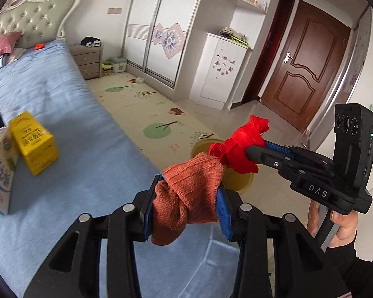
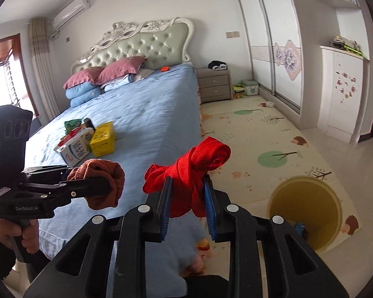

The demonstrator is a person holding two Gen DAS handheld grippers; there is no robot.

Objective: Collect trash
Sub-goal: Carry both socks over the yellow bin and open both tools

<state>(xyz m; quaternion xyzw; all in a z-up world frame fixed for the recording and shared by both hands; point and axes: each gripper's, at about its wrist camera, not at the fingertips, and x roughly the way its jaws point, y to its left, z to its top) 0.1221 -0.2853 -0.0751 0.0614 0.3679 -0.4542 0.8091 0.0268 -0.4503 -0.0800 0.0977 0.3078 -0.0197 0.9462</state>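
Observation:
My left gripper is shut on a bunched rust-orange knit cloth, held over the bed's corner; it also shows in the right wrist view. My right gripper is shut on a knotted red cloth, seen in the left wrist view too, just beyond the orange cloth. A yellow round bin stands on the floor mat to the right, with a small blue item inside. On the blue bed lie a yellow carton, a white milk carton and other wrappers.
A patterned play mat covers the floor between the bed and the wardrobe. A grey nightstand stands by the headboard. A brown door is at the far right. Pillows lie at the bed's head.

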